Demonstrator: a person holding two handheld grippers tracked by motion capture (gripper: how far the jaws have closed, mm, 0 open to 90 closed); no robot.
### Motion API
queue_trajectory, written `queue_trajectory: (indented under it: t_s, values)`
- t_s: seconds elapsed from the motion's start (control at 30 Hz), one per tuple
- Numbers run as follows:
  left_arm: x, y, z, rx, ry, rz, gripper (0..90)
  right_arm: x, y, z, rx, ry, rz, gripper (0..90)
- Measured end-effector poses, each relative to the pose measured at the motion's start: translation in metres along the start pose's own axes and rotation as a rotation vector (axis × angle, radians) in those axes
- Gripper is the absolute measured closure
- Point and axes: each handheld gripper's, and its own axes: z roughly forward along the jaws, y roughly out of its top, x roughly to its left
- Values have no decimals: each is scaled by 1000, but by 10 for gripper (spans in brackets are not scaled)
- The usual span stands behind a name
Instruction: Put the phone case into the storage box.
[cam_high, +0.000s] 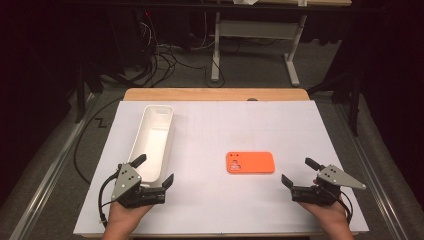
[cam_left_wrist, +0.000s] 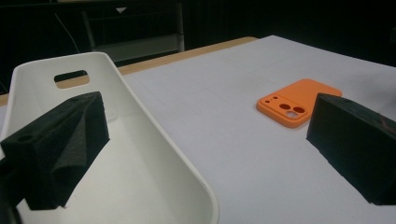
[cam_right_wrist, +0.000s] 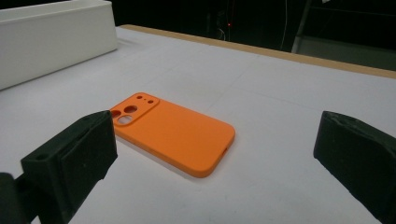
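Observation:
An orange phone case (cam_high: 250, 162) lies flat, back side up, on the white table (cam_high: 220, 130), right of centre. It also lies ahead in the right gripper view (cam_right_wrist: 175, 133) and farther off in the left gripper view (cam_left_wrist: 299, 100). A long white bin (cam_high: 152, 140) stands empty on the table's left side, its near end under one jaw in the left gripper view (cam_left_wrist: 140, 154). My left gripper (cam_high: 154, 170) is held open at the bin's near end, holding nothing. My right gripper (cam_high: 298, 171) is open too, a short way right of the case.
A wooden table edge (cam_high: 215, 94) runs along the back. Beyond it are a white desk frame (cam_high: 255, 45) and cables (cam_high: 160, 55) on the dark floor. A metal rail (cam_high: 55, 160) runs along the left side.

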Motion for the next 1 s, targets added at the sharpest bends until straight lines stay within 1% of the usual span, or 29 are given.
queue_trajectory:
  t_s: [0.1, 0.3, 0.63, 0.77, 0.9, 1.0]
  values:
    - [0, 1, 0, -4, -1, -3, 1, 0, 0, 0, 4, -2, -4, 0]
    - [-1, 2, -1, -4, -2, 8, 1, -1, 0, -1, 4, 0, 0, 0]
    - [-1, 3, -2, -12, -1, 6, 1, -2, -1, 0, 13, 2, -2, 0]
    - [-2, 3, -1, -12, -1, 6, 1, -2, 0, 2, 26, 9, 5, 0]
    - [-3, 3, -1, -11, -4, 13, 1, -1, 2, 7, 43, 14, -8, 0]
    - [-3, 3, -1, -10, -6, 15, 1, 0, 3, 12, 61, 23, -7, 1]
